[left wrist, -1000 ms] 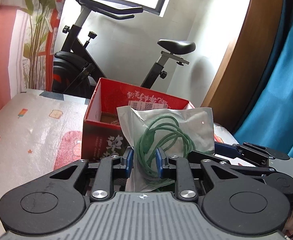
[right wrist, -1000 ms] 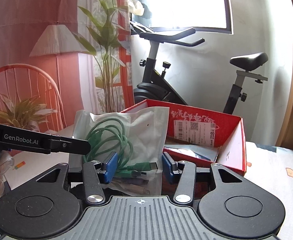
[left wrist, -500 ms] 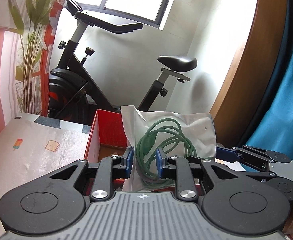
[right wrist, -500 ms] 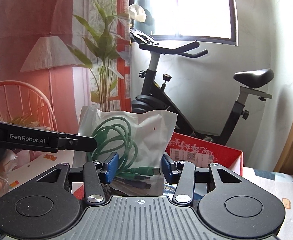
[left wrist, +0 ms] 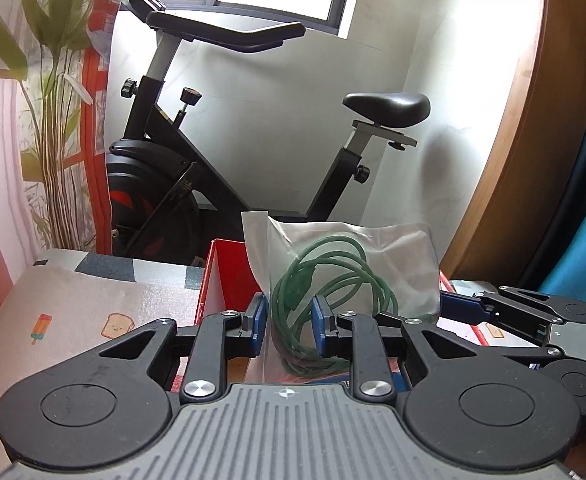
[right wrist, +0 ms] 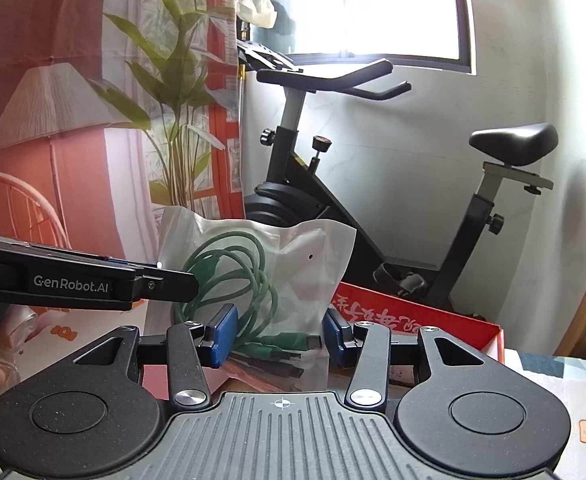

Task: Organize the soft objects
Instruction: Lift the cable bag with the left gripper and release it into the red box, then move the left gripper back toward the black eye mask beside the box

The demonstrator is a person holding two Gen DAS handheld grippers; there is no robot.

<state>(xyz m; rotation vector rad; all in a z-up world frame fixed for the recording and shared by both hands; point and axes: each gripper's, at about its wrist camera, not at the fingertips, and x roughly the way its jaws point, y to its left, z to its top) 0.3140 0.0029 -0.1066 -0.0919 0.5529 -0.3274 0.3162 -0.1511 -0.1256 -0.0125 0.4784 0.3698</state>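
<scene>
Item: bag (left wrist: 345, 248), clear thin plastic, holding a coiled green cable (left wrist: 325, 280) with plug ends (right wrist: 293, 344) gathered at the bottom. Position: held upright in the air above the open red box (right wrist: 413, 316), which stands on a printed cloth (left wrist: 93, 304); an exercise bike (left wrist: 221, 152) and a plant (right wrist: 173, 92) are seen behind. Left gripper (left wrist: 289, 320): jaws drawn in close on the bag's lower part, blue pads (left wrist: 257, 320) pressed against film and cable coil, so the bag is judged to be gripped there. Right gripper (right wrist: 279, 334): jaws set apart, the lower edge of the bag and the plugs lying between the pads (right wrist: 223, 334) with a gap showing on each side; no grip is judged to be made. Handling: the item is judged light and limp; the film is likely slippery and will crumple or fold over where unsupported, while the cable gives the only body. Little fragility is expected, though the plugs should not be crushed. Hold recommended: low on the bag, across the coil itself, so that film is pinched against cable and cannot slide; a hold on empty film near the top is judged likely to slip.
</scene>
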